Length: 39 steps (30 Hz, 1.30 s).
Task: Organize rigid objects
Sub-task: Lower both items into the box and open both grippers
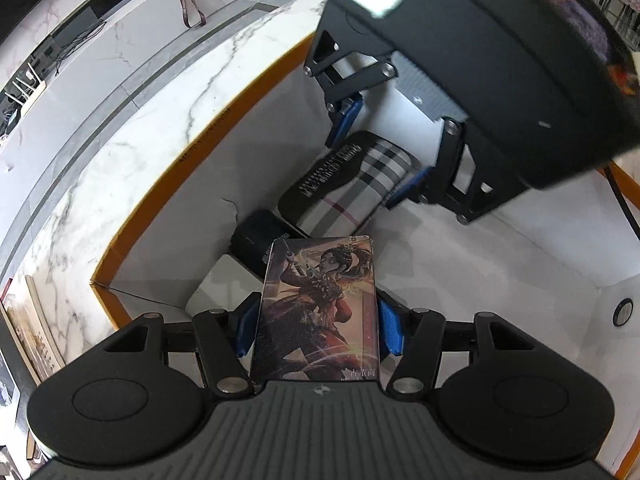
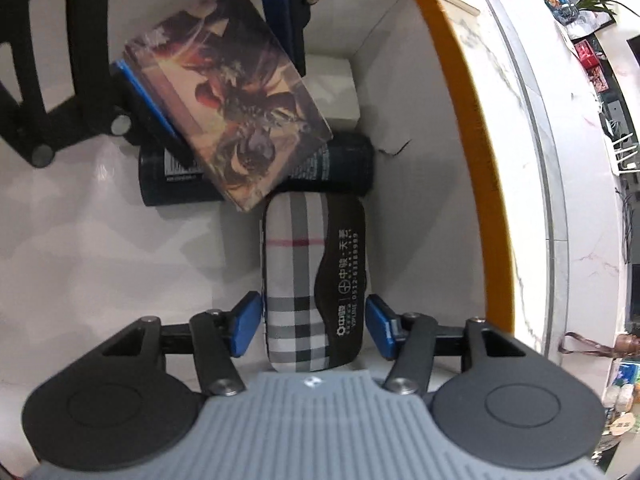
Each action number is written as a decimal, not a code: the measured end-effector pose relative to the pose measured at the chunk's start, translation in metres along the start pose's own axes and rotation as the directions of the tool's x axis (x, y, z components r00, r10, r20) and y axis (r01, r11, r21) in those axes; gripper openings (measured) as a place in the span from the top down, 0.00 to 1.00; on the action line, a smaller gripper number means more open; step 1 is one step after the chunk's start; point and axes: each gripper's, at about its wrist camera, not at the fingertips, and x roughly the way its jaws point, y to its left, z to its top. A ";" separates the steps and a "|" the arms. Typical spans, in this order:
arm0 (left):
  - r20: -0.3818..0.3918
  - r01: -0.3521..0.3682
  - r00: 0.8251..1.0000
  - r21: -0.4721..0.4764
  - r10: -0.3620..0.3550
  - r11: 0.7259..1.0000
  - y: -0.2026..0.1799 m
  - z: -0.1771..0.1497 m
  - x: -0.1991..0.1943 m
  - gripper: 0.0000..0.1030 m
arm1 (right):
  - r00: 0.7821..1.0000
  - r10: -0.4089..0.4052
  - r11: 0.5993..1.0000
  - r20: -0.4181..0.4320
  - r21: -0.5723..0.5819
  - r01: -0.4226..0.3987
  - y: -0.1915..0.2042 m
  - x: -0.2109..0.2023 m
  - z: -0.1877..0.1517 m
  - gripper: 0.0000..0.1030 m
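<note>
My left gripper (image 1: 318,326) is shut on a flat box with warrior artwork (image 1: 320,308) and holds it over the inside of a white storage box with an orange rim (image 1: 192,156). The artwork box also shows in the right wrist view (image 2: 228,96). My right gripper (image 2: 312,322) straddles a plaid glasses case (image 2: 308,280) lying in the box; small gaps show beside both blue pads, so it is open. The case also shows in the left wrist view (image 1: 352,184). A black cylinder (image 2: 344,160) and a white block (image 2: 332,92) lie in the box corner.
The storage box rests on a white marble counter (image 1: 132,120). In the right wrist view its orange rim (image 2: 460,60) and the counter (image 2: 532,128) run along the right. A brown strap (image 1: 188,4) hangs at the far wall.
</note>
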 end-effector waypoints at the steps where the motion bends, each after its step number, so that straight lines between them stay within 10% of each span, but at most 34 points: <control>1: -0.005 0.002 1.000 0.003 -0.002 1.000 -0.001 0.000 0.001 0.34 | 1.000 -0.001 1.000 -0.011 0.005 0.001 0.000 0.001 -0.001 0.45; 6: -0.034 -0.006 0.999 0.009 0.007 1.000 -0.006 -0.004 0.004 0.34 | 0.996 -0.008 0.999 -0.088 -0.045 0.004 0.009 0.002 -0.005 0.55; 14: -0.043 -0.017 0.999 0.015 0.018 1.000 -0.006 -0.010 0.000 0.34 | 0.988 0.098 0.969 0.122 0.213 -0.122 -0.016 -0.033 -0.007 0.71; 25: -0.003 -0.016 1.000 0.007 0.016 1.000 -0.011 -0.005 -0.010 0.34 | 0.987 0.114 0.948 0.115 0.285 -0.143 -0.014 -0.034 -0.013 0.80; 39: 0.100 0.017 0.993 0.364 -0.058 0.931 -0.066 0.029 -0.009 0.34 | 0.972 -0.152 0.875 0.181 0.482 0.047 -0.001 -0.155 -0.082 0.77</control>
